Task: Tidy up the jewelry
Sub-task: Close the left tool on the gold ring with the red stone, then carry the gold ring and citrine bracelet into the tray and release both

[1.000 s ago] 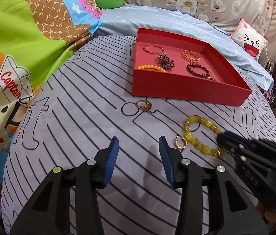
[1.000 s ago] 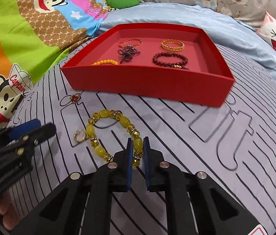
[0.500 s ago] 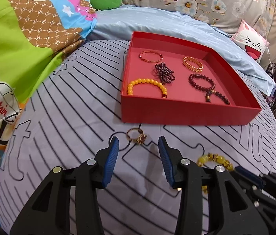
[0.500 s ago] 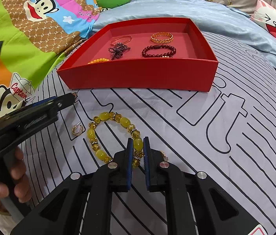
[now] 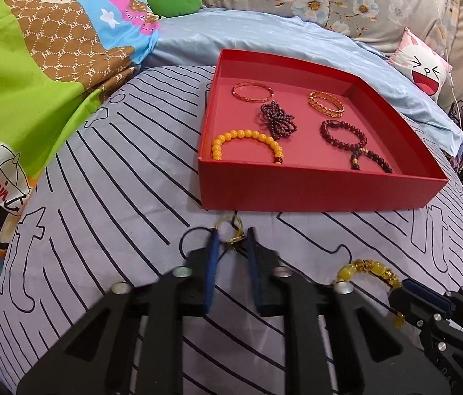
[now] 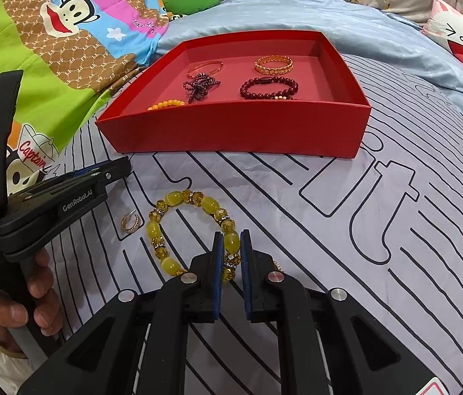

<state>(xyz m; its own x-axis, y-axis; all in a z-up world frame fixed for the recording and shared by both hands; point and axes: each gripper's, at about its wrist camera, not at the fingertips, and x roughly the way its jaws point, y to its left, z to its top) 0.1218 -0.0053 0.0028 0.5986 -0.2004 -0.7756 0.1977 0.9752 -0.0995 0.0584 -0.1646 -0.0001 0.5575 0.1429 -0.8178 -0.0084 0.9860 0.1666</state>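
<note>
A red tray (image 5: pixel 313 194) (image 6: pixel 231 131) holds several bracelets, among them an orange bead one (image 5: pixel 248 138) and a dark red bead one (image 5: pixel 343 131). My left gripper (image 5: pixel 233 238) has its jaws narrowed around a gold ring (image 5: pixel 231 230) lying on the striped cloth just before the tray; the pads look close to it but contact is unclear. My right gripper (image 6: pixel 231 247) is shut on a yellow bead bracelet (image 6: pixel 179 227) (image 5: pixel 366 268) that rests on the cloth. A small gold hoop earring (image 6: pixel 131 222) lies left of the bracelet.
The striped grey cloth (image 6: pixel 363 230) covers a rounded bed surface. A cartoon quilt (image 5: pixel 34 82) lies at the left, a blue sheet (image 5: pixel 264 33) and a cat pillow (image 5: pixel 422 65) behind the tray. The left gripper body (image 6: pixel 50 204) stands left of the bracelet.
My left gripper moved forward to the gold ring and its jaws closed in around it. My right gripper stayed shut on the yellow bracelet, which shifted slightly.
</note>
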